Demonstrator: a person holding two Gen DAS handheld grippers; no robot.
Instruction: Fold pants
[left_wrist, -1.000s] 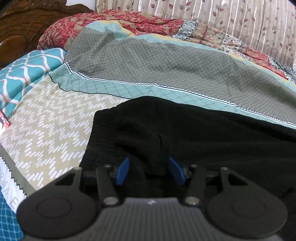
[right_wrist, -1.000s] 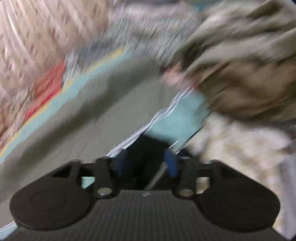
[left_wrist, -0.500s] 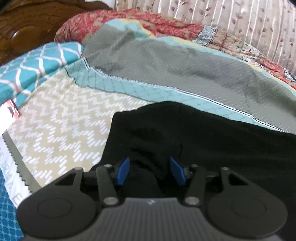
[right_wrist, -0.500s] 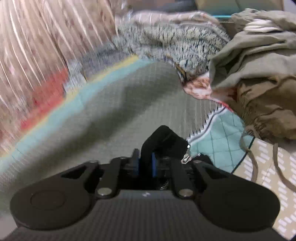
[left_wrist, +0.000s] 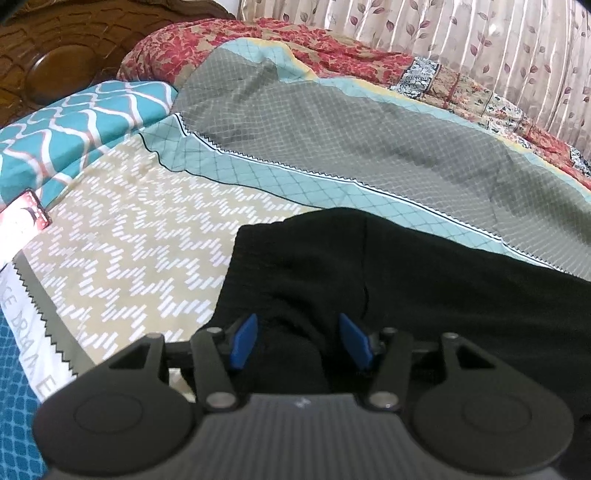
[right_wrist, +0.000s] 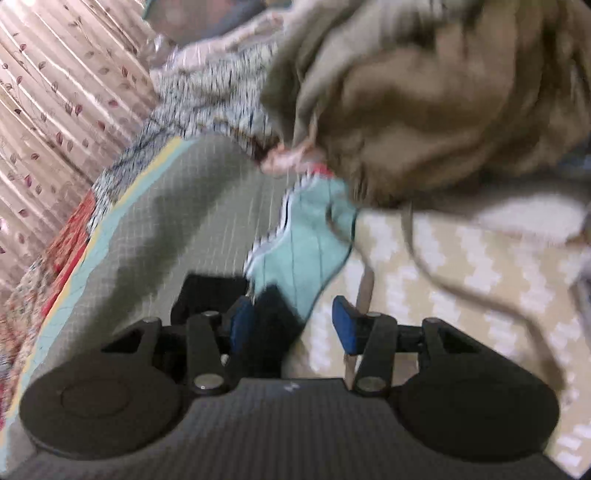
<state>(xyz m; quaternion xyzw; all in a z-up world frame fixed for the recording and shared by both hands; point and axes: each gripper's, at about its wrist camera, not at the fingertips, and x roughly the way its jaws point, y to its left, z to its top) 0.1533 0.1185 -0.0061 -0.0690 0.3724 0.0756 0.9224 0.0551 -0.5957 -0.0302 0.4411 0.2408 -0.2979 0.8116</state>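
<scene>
Two tools sit spread over the black pants (left_wrist: 424, 288) on the bed (left_wrist: 140, 236): the left tool (left_wrist: 298, 341) pinches nothing, and the right tool (right_wrist: 291, 326) has just been opening.

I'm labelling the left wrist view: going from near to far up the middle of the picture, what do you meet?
Left claw → black pants → teal checked band of the bedsheet → grey checked panel → red floral quilt → leaf-patterned curtain.

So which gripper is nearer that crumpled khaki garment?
Right. The right gripper points toward the khaki garment just ahead; the left gripper sits over the black pants.
</scene>
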